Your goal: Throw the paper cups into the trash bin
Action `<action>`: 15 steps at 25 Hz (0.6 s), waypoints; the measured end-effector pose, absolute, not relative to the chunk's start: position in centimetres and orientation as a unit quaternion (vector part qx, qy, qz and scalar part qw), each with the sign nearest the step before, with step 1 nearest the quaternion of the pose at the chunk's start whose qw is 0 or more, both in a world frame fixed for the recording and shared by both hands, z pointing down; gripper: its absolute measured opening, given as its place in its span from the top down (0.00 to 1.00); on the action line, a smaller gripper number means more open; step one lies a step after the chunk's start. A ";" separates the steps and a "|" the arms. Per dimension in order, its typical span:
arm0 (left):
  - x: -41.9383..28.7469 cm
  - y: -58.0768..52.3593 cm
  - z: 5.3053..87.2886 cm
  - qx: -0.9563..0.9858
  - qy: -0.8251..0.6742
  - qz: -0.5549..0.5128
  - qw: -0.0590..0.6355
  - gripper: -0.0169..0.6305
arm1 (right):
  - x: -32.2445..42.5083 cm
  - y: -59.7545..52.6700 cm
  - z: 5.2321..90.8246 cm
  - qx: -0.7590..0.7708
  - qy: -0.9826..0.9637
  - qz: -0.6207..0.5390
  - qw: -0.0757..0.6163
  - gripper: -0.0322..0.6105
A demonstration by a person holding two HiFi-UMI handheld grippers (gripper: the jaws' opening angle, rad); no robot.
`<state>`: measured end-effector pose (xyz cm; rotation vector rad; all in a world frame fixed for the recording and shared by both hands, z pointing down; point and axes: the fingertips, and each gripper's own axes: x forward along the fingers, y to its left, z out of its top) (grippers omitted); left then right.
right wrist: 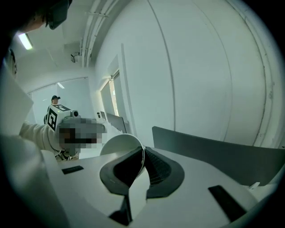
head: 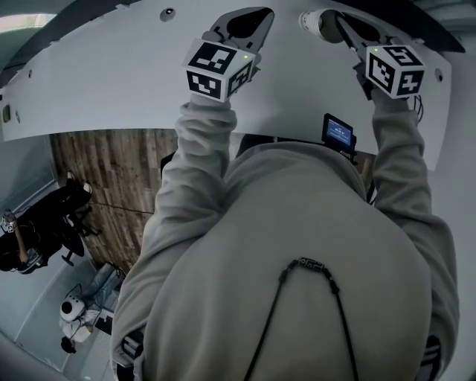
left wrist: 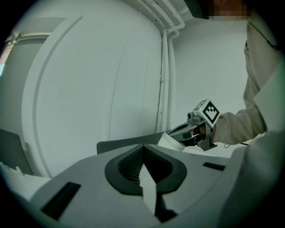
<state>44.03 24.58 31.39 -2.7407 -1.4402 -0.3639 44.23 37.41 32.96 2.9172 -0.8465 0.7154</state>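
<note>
A white paper cup (right wrist: 121, 149) is tilted on its side, and my right gripper (right wrist: 143, 156) is shut on its rim wall. In the head view the same cup (head: 315, 21) sticks out to the left of the right gripper (head: 343, 24), held up against a white curved surface. The left gripper view shows the cup (left wrist: 171, 140) in the right gripper (left wrist: 185, 130) off to its right. My left gripper (left wrist: 143, 146) is shut with nothing between its pads; it sits at the top middle of the head view (head: 242, 26). No trash bin shows in any view.
A big white curved panel (head: 111, 82) fills the space ahead of both grippers. A grey flat panel edge (right wrist: 213, 147) lies beyond the right jaws. Wooden floor (head: 104, 171), people at the lower left, and a small lit screen (head: 338, 132) are in the head view.
</note>
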 end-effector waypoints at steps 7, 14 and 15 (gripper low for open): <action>44.1 24.3 28.3 -0.889 -0.448 -0.094 0.005 0.97 | 44.0 36.3 29.4 0.937 -0.283 0.202 0.022 0.89; 43.2 25.5 28.4 -0.887 -0.453 -0.089 -0.004 0.97 | 43.7 35.9 28.1 0.939 -0.287 0.185 0.033 0.89; 43.2 25.5 28.6 -0.887 -0.452 -0.091 -0.006 0.97 | 43.6 35.9 28.1 0.939 -0.287 0.185 0.032 0.89</action>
